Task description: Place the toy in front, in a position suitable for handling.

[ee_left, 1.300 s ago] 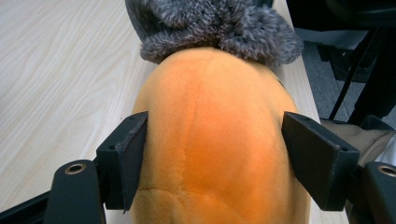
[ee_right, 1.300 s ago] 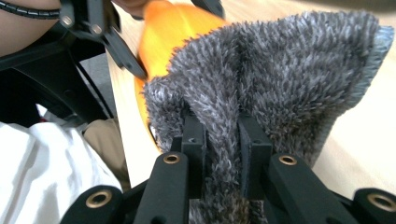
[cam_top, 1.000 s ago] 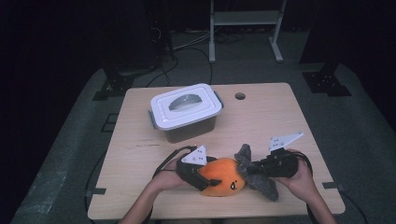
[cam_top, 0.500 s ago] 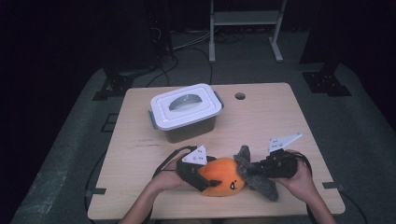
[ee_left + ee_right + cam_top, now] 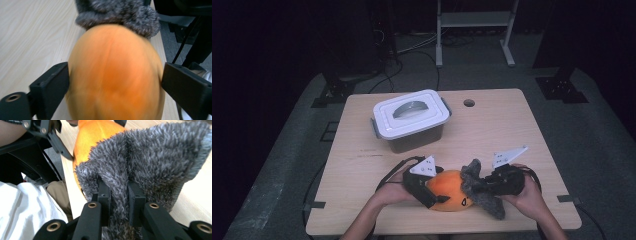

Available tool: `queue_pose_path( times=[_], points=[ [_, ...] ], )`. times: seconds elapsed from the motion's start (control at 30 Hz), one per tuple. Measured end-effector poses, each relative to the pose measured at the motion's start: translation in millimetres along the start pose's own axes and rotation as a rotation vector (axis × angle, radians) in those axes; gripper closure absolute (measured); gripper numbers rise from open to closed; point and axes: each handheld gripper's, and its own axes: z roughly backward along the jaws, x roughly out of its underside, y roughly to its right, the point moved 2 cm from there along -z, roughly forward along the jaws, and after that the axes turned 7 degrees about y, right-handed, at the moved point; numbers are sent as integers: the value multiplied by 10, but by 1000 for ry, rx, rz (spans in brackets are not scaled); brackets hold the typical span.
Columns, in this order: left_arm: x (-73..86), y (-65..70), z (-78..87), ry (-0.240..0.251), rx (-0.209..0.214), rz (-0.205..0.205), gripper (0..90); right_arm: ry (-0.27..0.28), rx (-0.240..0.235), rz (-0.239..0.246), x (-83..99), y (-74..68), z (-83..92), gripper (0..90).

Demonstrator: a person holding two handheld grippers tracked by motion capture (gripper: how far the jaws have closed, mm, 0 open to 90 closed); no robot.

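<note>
At desk (image 5: 512, 125) front | left tongs (image 5: 430, 192) just widened around orange ball (image 5: 451, 189), pads at its sides | right tongs (image 5: 488, 186) clamped on grey furry cover (image 5: 482, 192) | step judged: fitting cover to ball | next: steady ball, work cover.

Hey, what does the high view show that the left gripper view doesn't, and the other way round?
High view: a lidded white box toward the back of the table, and the right gripper pinching the grey fuzzy cloth.

Left gripper view: close up, the left gripper with its fingers flanking the orange ball. They have just been opening, and whether they press on it is unclear.

Both: the orange ball on the wooden tabletop, with the grey cloth against one end.
</note>
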Motion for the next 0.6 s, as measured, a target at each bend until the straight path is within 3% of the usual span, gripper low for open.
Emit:
queue_pose_path(
  times=[0.07, 0.13, 0.23, 0.3, 0.33, 0.43, 0.47, 0.6],
  points=[
    [29, -28, 10, -25, 12, 25, 43, -7, 3, -4, 22, 19, 14, 752],
    [58, -33, -15, -35, 19, 20, 56, -3, -1, -19, 42, 46, 21, 752],
    [45, -8, -34, -40, -11, -44, 150, -1, 1, -23, 34, 43, 19, 752],
    [17, -9, -17, -16, -42, -71, 215, 8, 24, -16, 15, 37, 34, 752],
    [7, -11, -18, -3, -59, -77, 231, 14, 42, -14, 5, 34, 49, 753],
    [-28, -6, -22, 15, -136, -154, 253, 30, 93, -3, -14, 31, 69, 753],
    [-34, -6, -28, 14, -144, -164, 248, 32, 100, -2, -16, 33, 67, 753],
    [-18, -13, -37, 9, -105, -116, 166, 23, 74, -19, 5, 55, 51, 754]
  ],
)
